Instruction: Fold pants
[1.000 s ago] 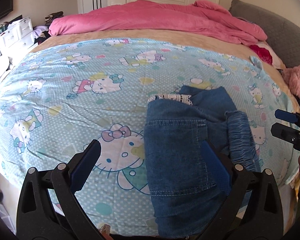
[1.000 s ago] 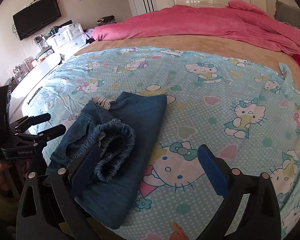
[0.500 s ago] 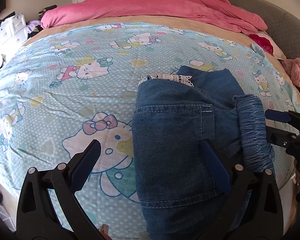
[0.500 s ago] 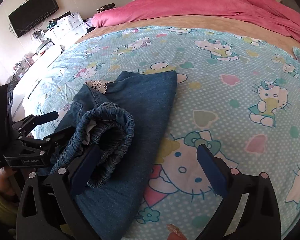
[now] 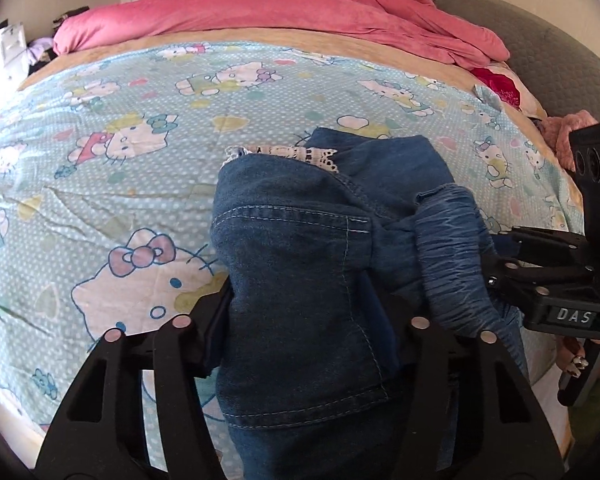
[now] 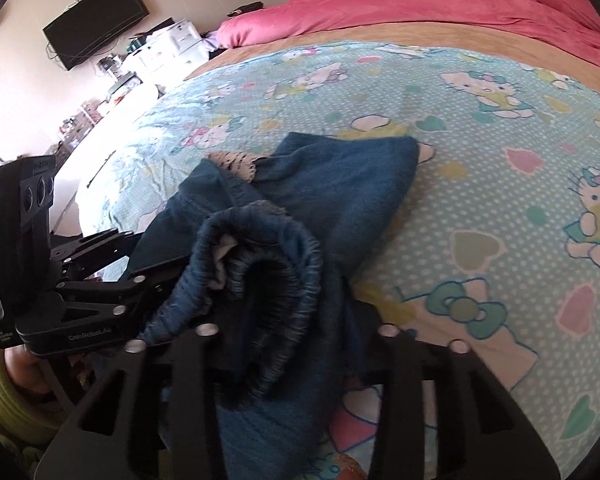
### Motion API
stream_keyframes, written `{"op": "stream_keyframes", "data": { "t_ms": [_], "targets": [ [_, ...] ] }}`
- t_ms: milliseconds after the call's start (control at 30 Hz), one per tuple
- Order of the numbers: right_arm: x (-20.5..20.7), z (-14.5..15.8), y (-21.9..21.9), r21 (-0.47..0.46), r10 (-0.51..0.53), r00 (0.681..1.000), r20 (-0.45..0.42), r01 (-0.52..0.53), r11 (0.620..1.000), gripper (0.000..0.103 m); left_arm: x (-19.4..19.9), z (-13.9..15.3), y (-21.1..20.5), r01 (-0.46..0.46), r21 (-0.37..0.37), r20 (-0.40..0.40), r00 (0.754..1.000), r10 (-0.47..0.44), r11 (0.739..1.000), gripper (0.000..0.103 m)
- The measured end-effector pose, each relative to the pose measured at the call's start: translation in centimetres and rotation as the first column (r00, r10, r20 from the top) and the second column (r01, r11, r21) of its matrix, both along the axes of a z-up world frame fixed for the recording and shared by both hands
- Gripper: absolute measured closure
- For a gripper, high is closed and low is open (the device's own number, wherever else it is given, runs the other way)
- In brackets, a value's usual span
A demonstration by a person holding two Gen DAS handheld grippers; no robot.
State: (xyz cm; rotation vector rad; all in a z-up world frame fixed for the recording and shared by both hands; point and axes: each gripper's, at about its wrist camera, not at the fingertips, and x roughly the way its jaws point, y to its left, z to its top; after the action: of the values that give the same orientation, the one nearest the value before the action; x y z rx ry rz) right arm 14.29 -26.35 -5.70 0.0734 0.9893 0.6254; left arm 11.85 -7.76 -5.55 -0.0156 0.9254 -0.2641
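Blue denim pants [image 5: 292, 248] lie folded on the cartoon-cat sheet [image 5: 120, 160], with white lace trim [image 5: 300, 154] at the far edge. My left gripper [image 5: 304, 300] is closing its jaws on the near pocket panel, and the denim bunches between the pads. In the right wrist view the pants [image 6: 340, 184] bulge up at the elastic waistband [image 6: 276, 248]. My right gripper [image 6: 292, 332] is closing its jaws on that waistband. The right gripper [image 5: 496, 256] shows at the waistband's right side, the left gripper [image 6: 156, 248] at its left.
A pink duvet [image 5: 280, 12] is heaped at the far end of the bed, and a grey cushion [image 5: 540, 40] lies to the right. A wall TV [image 6: 96, 24] and white drawers [image 6: 172, 44] stand beyond the bed's left side. A green sleeve [image 6: 4, 372] shows behind the left gripper.
Both grippers came down and forward onto the pants. Their jaws, wide open before, have narrowed onto the denim, which now bunches up between them.
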Motion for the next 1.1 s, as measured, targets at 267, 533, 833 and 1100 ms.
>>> {"op": "stream_keyframes", "data": {
  "t_ms": [267, 533, 833, 1100],
  "targets": [
    [-0.4, 3.6, 1.3, -0.018, 0.054, 0.993, 0.108, -0.052, 0.998, 0.084, 0.4, 2.2, -1.1, 0.018, 0.050, 0.064, 0.998, -0.021, 0.999, 0.078],
    [2.9, 5.5, 3.1, -0.055, 0.069, 0.982, 0.177, -0.060, 0.997, 0.084, 3.5, 4.6, -0.7, -0.008, 0.051, 0.124, 0.992, 0.002, 0.999, 0.079],
    [6.7, 5.8, 4.0, -0.075, 0.052, 0.980, 0.190, -0.038, 0.996, 0.084, 6.8, 4.8, 0.0, -0.027, 0.029, 0.120, 0.993, 0.023, 0.999, 0.079],
    [8.6, 6.3, 4.1, -0.061, 0.031, 0.978, 0.204, -0.018, 0.998, 0.084, 8.8, 5.6, 0.2, -0.023, 0.011, 0.151, 0.988, 0.021, 1.000, 0.079]
  ]
}}
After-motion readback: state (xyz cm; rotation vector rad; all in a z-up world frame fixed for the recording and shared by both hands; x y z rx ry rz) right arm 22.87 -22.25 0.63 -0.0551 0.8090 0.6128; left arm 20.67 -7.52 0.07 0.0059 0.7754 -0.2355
